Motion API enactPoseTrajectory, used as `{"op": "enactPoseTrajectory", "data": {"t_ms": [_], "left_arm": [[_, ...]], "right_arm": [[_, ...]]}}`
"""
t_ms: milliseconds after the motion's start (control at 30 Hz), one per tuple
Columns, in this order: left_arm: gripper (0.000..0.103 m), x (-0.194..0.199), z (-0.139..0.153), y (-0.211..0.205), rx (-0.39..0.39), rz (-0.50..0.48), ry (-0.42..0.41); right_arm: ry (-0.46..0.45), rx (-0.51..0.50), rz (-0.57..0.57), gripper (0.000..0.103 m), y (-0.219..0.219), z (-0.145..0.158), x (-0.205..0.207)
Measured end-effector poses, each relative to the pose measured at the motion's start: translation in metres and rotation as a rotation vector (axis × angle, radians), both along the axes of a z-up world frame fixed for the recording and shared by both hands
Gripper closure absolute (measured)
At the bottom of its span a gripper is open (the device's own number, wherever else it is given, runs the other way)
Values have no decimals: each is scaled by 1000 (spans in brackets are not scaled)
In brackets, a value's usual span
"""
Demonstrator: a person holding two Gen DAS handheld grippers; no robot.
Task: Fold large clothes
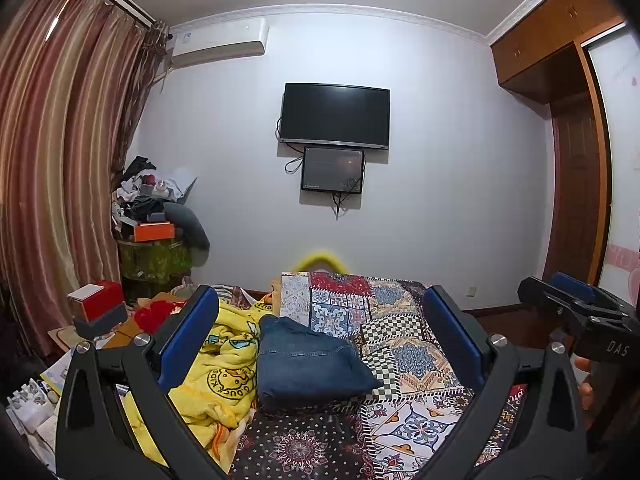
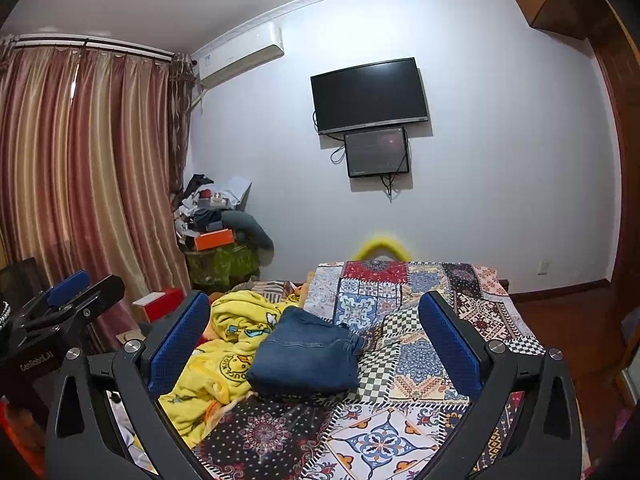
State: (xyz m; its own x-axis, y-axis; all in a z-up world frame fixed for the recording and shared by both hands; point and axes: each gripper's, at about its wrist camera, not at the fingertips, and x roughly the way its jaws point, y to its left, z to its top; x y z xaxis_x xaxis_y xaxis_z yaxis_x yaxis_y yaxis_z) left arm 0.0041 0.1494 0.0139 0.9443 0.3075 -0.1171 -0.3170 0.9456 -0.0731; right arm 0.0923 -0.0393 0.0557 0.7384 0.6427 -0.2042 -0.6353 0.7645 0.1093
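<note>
Folded blue jeans [image 1: 310, 362] lie in a compact stack on the patterned bedspread [image 1: 404, 344]; they also show in the right wrist view [image 2: 310, 356]. My left gripper [image 1: 320, 308] is open and empty, held above the bed with the jeans between its blue pads. My right gripper [image 2: 314, 314] is open and empty, also raised above the bed short of the jeans. The right gripper shows at the right edge of the left wrist view [image 1: 576, 304]; the left gripper shows at the left edge of the right wrist view [image 2: 72, 292].
A crumpled yellow duck-print blanket [image 1: 224, 372] lies left of the jeans. A red box [image 1: 98, 300] and clutter sit left of the bed. A cluttered stand [image 1: 156, 224] is by the curtain. A TV [image 1: 334, 116] hangs on the far wall.
</note>
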Motion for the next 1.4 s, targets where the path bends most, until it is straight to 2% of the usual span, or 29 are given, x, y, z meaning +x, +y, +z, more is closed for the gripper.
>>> {"op": "enactPoseTrajectory", "data": {"t_ms": [1400], "left_arm": [[0,12,-5,-2,-8,-70,41]], "right_arm": [[17,-12,-6,0,2,-3,2]]}}
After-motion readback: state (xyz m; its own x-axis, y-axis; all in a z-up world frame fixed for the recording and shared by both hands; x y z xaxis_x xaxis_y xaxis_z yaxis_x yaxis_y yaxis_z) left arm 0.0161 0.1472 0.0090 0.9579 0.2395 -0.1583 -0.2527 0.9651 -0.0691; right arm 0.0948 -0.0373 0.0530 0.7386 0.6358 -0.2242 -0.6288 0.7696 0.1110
